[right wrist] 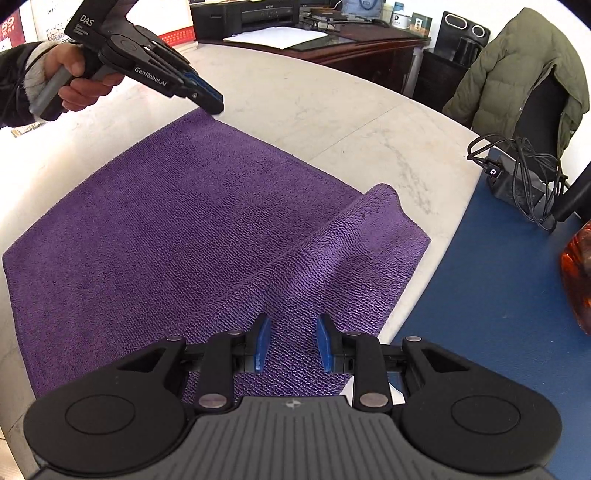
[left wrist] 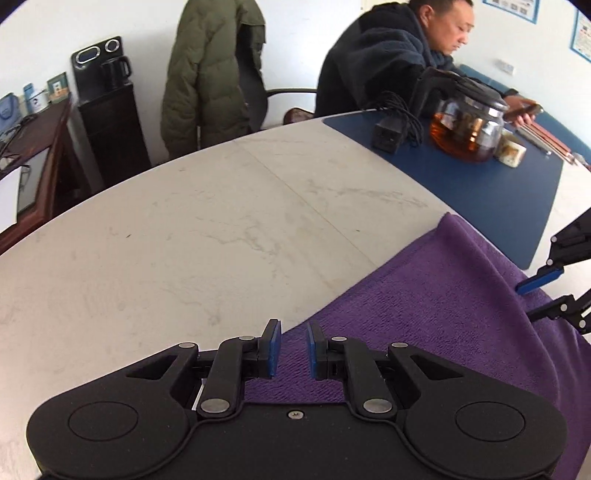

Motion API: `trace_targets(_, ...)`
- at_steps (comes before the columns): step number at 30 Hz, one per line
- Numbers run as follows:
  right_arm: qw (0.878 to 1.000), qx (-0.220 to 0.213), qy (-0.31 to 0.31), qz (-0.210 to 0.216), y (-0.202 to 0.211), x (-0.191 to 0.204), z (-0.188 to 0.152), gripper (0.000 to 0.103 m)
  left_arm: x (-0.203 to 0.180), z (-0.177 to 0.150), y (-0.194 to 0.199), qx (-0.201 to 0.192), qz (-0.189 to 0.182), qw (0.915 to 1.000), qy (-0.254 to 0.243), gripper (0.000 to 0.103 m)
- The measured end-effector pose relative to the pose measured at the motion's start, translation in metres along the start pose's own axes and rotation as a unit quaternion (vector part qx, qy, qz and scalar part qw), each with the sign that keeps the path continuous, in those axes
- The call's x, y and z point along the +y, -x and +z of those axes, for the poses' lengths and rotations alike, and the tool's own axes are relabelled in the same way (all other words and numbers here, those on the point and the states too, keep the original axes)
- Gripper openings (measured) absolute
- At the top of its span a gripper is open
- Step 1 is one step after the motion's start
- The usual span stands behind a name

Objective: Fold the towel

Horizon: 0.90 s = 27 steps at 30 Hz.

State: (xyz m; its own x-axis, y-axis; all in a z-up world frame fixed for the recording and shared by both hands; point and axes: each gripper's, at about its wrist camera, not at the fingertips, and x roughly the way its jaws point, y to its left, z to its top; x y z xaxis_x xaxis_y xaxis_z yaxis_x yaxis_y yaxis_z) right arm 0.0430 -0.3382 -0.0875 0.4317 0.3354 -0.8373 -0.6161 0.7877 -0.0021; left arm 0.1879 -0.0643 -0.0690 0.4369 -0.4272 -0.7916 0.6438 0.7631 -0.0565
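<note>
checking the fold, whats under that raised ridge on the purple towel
Only more purple towel shows around the ridge; whatever lies beneath the fold is covered. The white table surrounds the cloth.

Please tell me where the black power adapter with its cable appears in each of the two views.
Left wrist view: power adapter at upper right, on the blue mat, left of the glass teapot.
Right wrist view: at the right edge, on the mat's far end.
Shared landmark: the green coat on the chair.

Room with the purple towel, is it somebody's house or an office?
Probably an office: a printer on a wooden desk, a glass teapot on the big table, and wall notices.
</note>
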Motion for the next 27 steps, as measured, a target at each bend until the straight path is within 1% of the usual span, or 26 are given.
trace_targets(3, 1.000, 0.002, -0.004, -0.003, -0.001, 0.000, 0.001, 0.030, -0.020, 0.008, -0.013, 0.000, -0.043, 0.9985, -0.034, 0.010)
trace_targets(6, 1.000, 0.004, -0.005, -0.003, -0.001, 0.001, 0.002, 0.030, -0.039, 0.018, -0.031, 0.001, -0.072, 0.9948, -0.072, 0.011)
trace_targets(9, 1.000, 0.005, -0.003, 0.000, 0.000, 0.000, 0.002, 0.030, -0.053, 0.028, -0.047, 0.008, -0.097, 0.9897, -0.105, 0.014)
trace_targets(11, 1.000, 0.006, 0.000, 0.001, 0.000, 0.000, 0.002, 0.030, -0.060, 0.034, -0.057, 0.012, -0.114, 0.9860, -0.121, 0.018)
trace_targets(14, 1.000, 0.004, 0.000, 0.003, 0.000, 0.000, 0.002, 0.030, -0.065, 0.039, -0.066, 0.017, -0.115, 0.9839, -0.135, 0.020)
trace_targets(19, 1.000, 0.000, 0.002, 0.007, 0.000, -0.002, 0.001, 0.030, -0.066, 0.044, -0.069, 0.021, -0.115, 0.9828, -0.143, 0.021)
trace_targets(27, 1.000, -0.003, 0.004, 0.008, 0.001, -0.002, 0.000, 0.030, -0.065, 0.047, -0.072, 0.035, -0.117, 0.9793, -0.161, 0.019)
